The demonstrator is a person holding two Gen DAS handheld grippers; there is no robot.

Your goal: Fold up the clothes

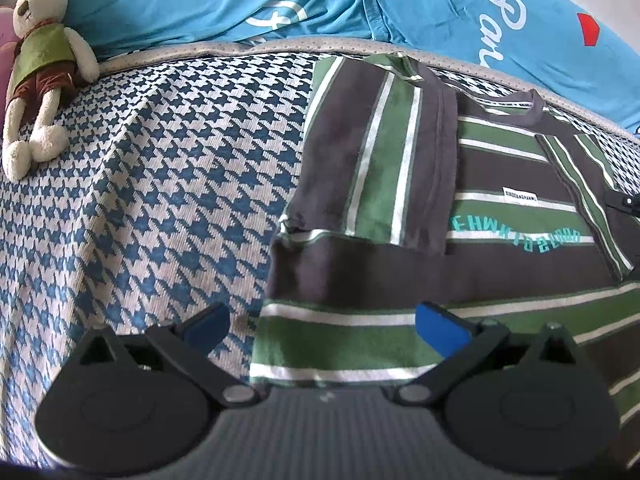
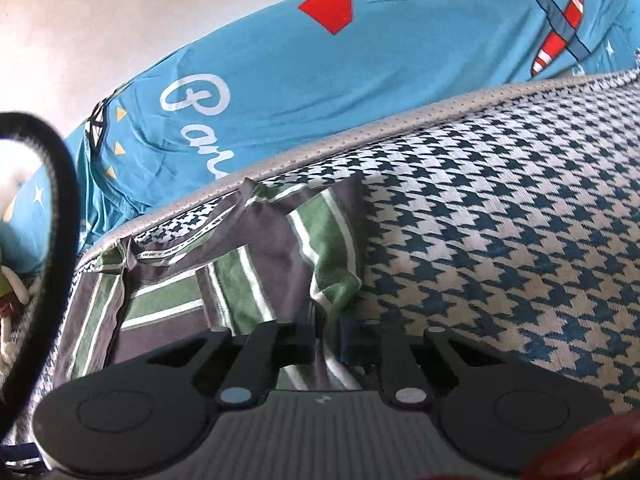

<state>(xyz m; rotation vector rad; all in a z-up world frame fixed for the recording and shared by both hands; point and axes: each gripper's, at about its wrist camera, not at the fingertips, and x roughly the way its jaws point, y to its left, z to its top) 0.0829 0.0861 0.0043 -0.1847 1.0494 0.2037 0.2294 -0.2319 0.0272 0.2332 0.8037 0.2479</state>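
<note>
A green, grey and white striped T-shirt (image 1: 500, 208) lies on the houndstooth bed cover (image 1: 160, 184), with its left side and sleeve (image 1: 380, 148) folded in over the front. My left gripper (image 1: 322, 326) is open, its blue pads above the shirt's lower left edge, holding nothing. My right gripper (image 2: 326, 338) is shut on the shirt's right sleeve fabric (image 2: 280, 248) and lifts it over the shirt body. The right gripper's tip also shows at the right edge of the left wrist view (image 1: 628, 202).
A plush rabbit (image 1: 40, 68) lies at the far left of the bed. Blue printed bedding (image 1: 280, 0) runs along the far side, also in the right wrist view (image 2: 320, 80). A grey padded rim (image 2: 360, 132) borders the cover. A black cable (image 2: 60, 200) hangs at left.
</note>
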